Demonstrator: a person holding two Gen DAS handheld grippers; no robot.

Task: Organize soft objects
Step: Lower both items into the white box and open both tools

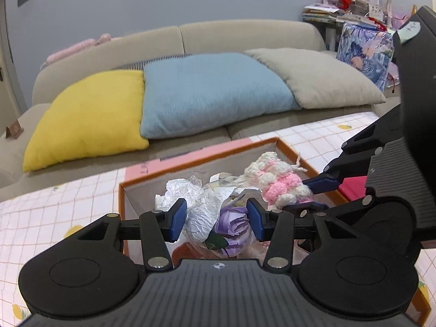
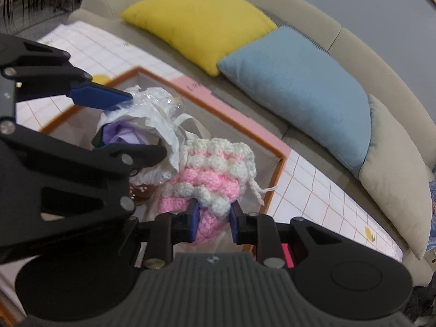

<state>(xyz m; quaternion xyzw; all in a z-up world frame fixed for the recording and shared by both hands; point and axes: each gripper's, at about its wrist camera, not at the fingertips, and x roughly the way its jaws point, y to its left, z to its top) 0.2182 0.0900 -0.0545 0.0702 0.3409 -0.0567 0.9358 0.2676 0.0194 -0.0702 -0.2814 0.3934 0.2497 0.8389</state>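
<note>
My left gripper is shut on a purple paper-wrapped flower, held over an orange-rimmed box. The flower also shows in the right wrist view, with the left gripper's blue fingers around its white wrapping. My right gripper is shut on a pink and white crochet pouch, held over the same box. The pouch shows in the left wrist view, just right of the flower, with the right gripper on it.
The box stands on a checked tablecloth. Behind it is a beige sofa with a yellow cushion, a blue cushion and a beige cushion. A cluttered shelf stands at the far right.
</note>
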